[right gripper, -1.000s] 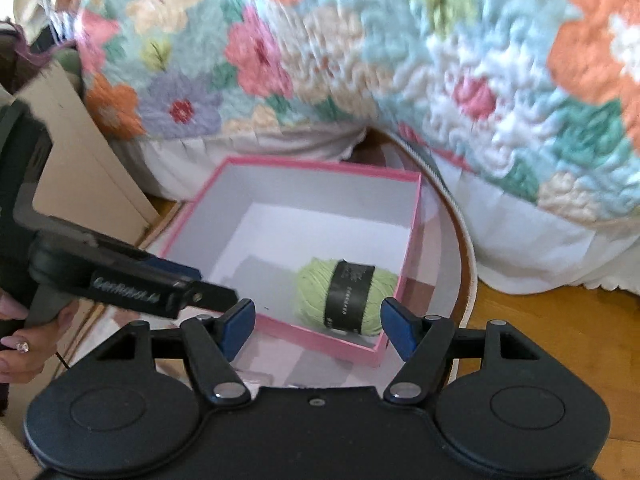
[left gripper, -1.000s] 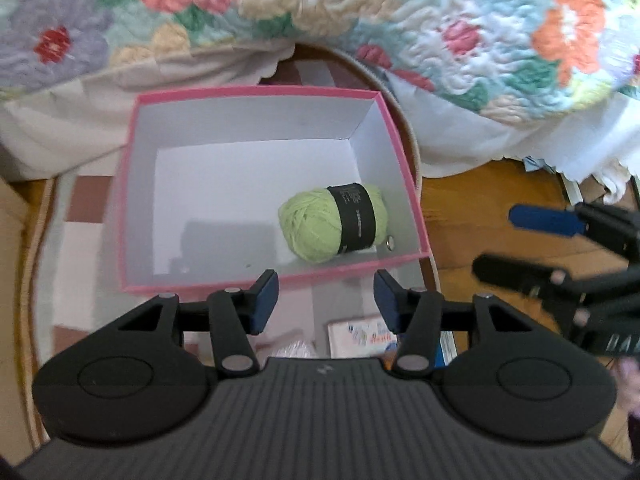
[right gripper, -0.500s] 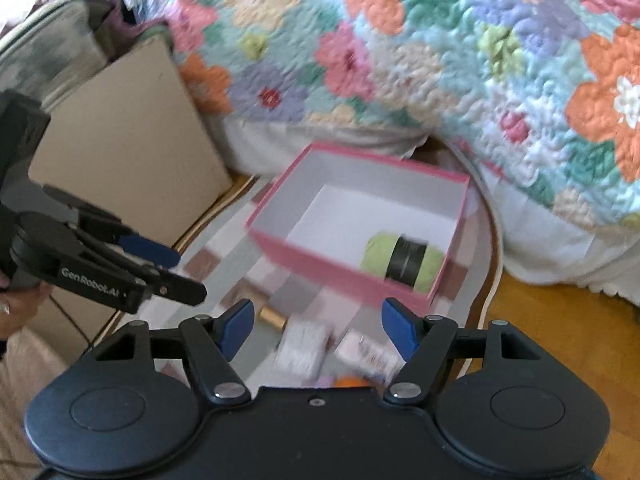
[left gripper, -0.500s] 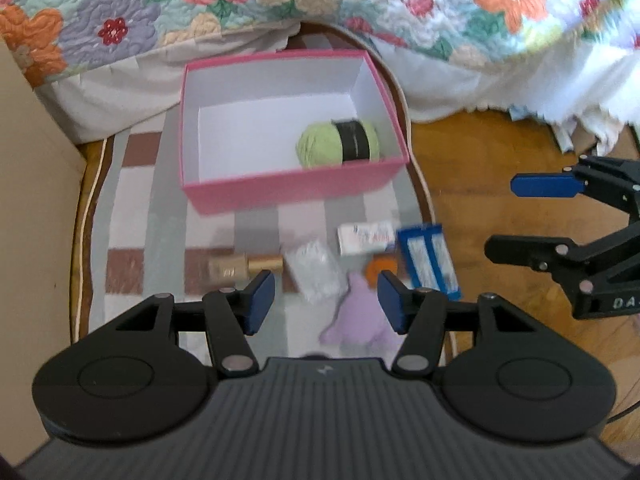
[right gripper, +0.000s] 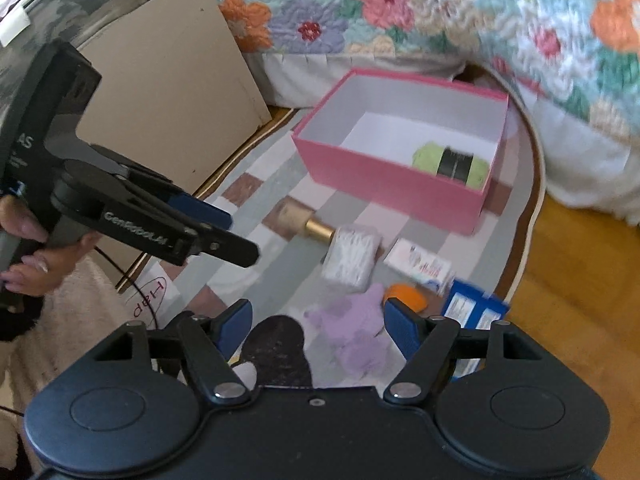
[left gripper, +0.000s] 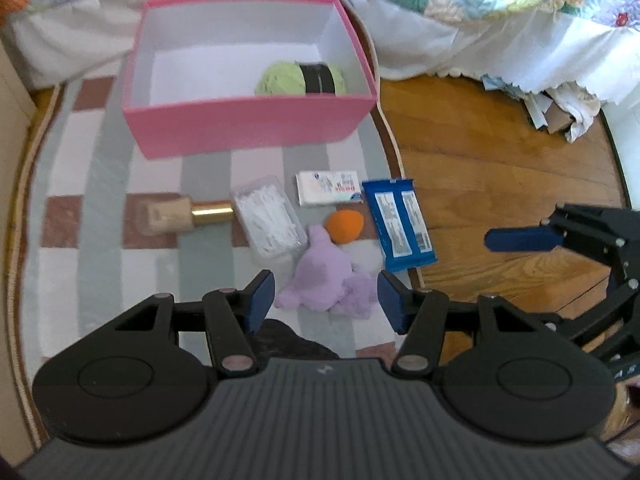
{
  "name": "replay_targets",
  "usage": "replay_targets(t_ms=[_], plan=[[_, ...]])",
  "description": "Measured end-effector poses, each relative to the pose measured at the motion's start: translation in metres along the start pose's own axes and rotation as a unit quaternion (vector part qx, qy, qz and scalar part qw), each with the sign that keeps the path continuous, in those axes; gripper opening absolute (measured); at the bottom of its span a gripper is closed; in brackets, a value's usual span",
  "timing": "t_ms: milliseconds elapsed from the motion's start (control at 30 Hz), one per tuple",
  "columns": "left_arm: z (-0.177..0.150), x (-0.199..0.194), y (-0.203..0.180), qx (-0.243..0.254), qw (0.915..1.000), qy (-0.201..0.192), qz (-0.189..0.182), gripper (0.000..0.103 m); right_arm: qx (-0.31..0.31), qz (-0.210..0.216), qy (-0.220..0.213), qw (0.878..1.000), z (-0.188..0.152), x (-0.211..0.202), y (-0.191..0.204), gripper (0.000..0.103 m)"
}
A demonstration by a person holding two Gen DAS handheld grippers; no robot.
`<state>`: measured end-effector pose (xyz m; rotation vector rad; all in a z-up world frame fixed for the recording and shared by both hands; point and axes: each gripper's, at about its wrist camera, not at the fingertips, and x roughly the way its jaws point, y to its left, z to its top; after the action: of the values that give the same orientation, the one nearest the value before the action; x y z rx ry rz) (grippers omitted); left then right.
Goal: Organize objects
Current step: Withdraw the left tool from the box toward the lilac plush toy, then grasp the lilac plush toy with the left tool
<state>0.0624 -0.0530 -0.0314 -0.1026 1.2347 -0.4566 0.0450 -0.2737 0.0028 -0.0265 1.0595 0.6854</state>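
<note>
Left wrist view looked down on the box [left gripper: 248,130], pink outside and white inside, standing on a checked rug [left gripper: 80,248] by the bed. Inside it, near the right wall, lay the yarn [left gripper: 300,79], a green ball with a black band. In front of the box the loose things lay in a cluster on the rug: a brush [left gripper: 188,214] with a gold ferrule, touching a clear case of swabs [left gripper: 270,220]; a white packet [left gripper: 329,193]; an orange sponge [left gripper: 344,227]; a blue pack [left gripper: 398,224] at the rug's right edge; and a purple toy [left gripper: 324,280] nearest the camera (its shape was too soft to name further).

Left tongs [left gripper: 326,296] hung released above the toy, nothing between the pads, having just opened a little. Right tongs [right gripper: 318,328] were released too, jaws just widening, empty, over the same toy. A hand [right gripper: 28,252] gripped the left tool's handle. A flowered quilt [right gripper: 360,8] draped the bed behind the box, and wood floor [left gripper: 500,160] showed to the right.
</note>
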Motion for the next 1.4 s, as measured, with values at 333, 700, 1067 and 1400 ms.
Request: replay_targets(t_ms=[333,700,1067,1400], plan=[[-0.007,0.071,0.019,-0.006,0.9999,0.004,-0.01,0.056,0.142,0.022,-0.003,0.99,-0.054,0.077,-0.036,0.077],[-0.02,0.13,0.041,-0.01,0.9983,-0.029,-0.05,0.054,0.246,0.026,0.044,0.968,-0.098,0.152,-0.057,0.077],[-0.039,0.147,0.046,-0.028,0.9944,-0.018,-0.1,0.036,0.232,-0.02,0.013,0.972,-0.104,0.166,-0.044,0.049],[-0.057,0.146,0.056,-0.116,0.9854,0.011,-0.124,0.033,0.195,-0.058,0.0,0.979,-0.097,0.147,-0.058,0.049]])
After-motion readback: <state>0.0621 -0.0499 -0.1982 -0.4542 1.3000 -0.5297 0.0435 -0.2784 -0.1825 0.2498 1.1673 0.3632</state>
